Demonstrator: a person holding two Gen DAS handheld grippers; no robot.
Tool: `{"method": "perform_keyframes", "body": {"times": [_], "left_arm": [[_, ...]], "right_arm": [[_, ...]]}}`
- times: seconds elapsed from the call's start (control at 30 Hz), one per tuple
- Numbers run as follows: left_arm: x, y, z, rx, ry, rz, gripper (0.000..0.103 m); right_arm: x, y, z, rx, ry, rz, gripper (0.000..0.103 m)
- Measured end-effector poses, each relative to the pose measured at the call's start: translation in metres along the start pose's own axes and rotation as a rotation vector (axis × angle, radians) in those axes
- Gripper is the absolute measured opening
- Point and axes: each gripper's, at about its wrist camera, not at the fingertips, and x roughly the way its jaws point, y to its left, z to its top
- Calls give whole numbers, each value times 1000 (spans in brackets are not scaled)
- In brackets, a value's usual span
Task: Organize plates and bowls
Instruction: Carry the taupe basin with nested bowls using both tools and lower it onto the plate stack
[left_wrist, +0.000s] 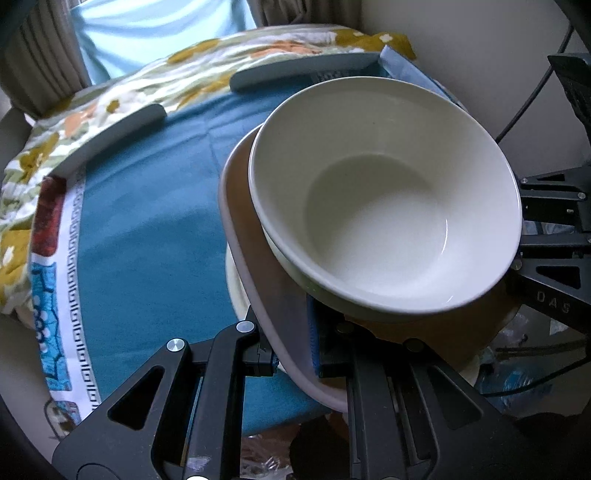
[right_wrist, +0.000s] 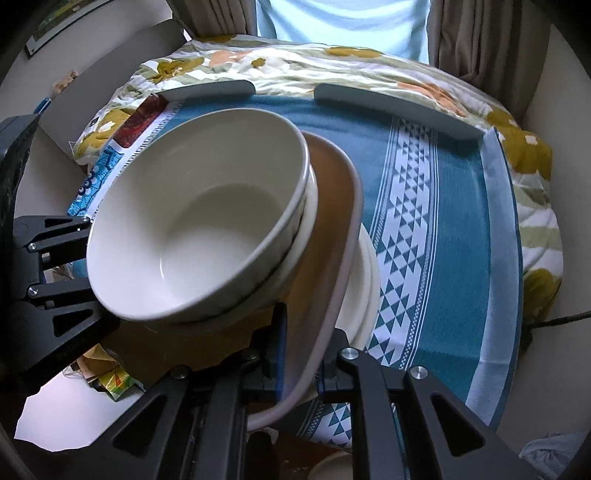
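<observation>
A brown plate with a pale rim (left_wrist: 273, 295) (right_wrist: 332, 229) carries two nested white bowls (left_wrist: 384, 192) (right_wrist: 199, 221). White plates (right_wrist: 364, 280) (left_wrist: 236, 291) lie under it. My left gripper (left_wrist: 295, 354) is shut on the brown plate's near rim, one finger above and one below. My right gripper (right_wrist: 301, 365) is shut on the opposite rim the same way. Each gripper shows in the other's view, the right gripper (left_wrist: 546, 240) at the far right and the left gripper (right_wrist: 55, 280) at the far left. The stack is tilted, held above the cloth.
A teal patterned cloth (left_wrist: 147, 229) (right_wrist: 443, 229) lies in a grey tray with raised rim pieces (left_wrist: 122, 125) (right_wrist: 399, 107), over a floral blanket (right_wrist: 295, 59). Clutter and bags (right_wrist: 110, 380) lie below the edge. A wall and cables (left_wrist: 528, 99) are at the right.
</observation>
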Motion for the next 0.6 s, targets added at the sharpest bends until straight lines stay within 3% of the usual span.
{"method": "perform_keyframes", "body": {"times": [0.6], "left_arm": [[15,-1,1,20,15,17,10]], "right_arm": [[15,-10,-8,29,-1,8,12]]}}
